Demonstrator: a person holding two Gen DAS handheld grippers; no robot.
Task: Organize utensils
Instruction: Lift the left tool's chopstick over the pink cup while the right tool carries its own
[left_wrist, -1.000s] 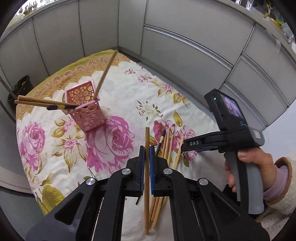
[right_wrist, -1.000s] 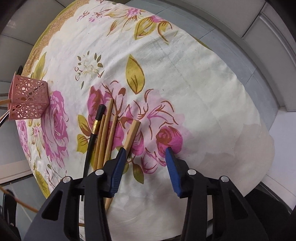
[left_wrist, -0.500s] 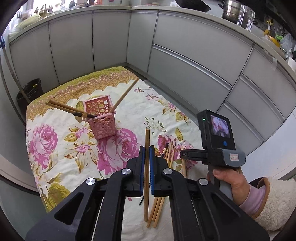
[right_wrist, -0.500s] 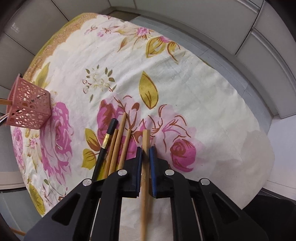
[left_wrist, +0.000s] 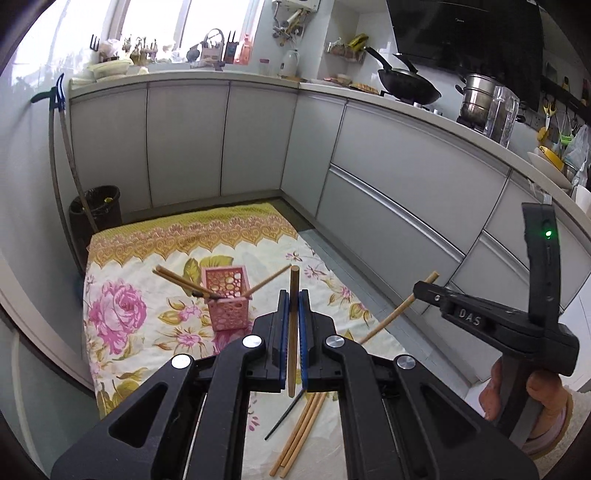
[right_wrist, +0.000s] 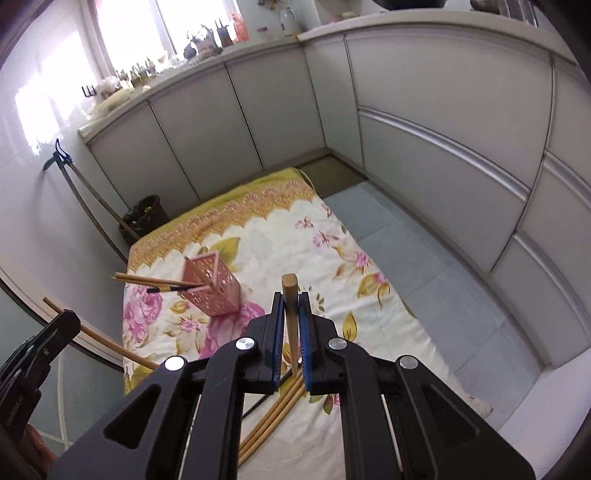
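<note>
Change since earlier frames: both grippers have lifted off the cloth and tipped up; the kitchen counters now fill both views, and each carries a chopstick clear of the table
Left wrist view, grip: left gripper (left_wrist: 291, 325) jaws closed on a wooden chopstick (left_wrist: 293, 317), held lengthwise between the blue pads, tip pointing forward above the holder
Left wrist view, targets: pink holder (left_wrist: 224, 301) stands upright on the floral cloth (left_wrist: 122, 306), already with several sticks leaning out of it; loose chopsticks (left_wrist: 301, 432) and one dark stick lie on the cloth below the jaws
Left wrist view, other arm: right gripper (left_wrist: 424, 290) seen from the side at right, a second chopstick (left_wrist: 397, 312) slanting through it
Right wrist view, grip: right gripper (right_wrist: 291, 328) jaws closed on that second chopstick (right_wrist: 290, 314)
Right wrist view, holder: pink holder (right_wrist: 212, 290) ahead and left, well apart from the tip
Step (judgement): carry phase; next each stick needs tipping end-down over the holder's open top before release
Unclear: holder's interior; lower ends of both held sticks hidden behind the jaws; left gripper only partly visible at the left edge
</note>
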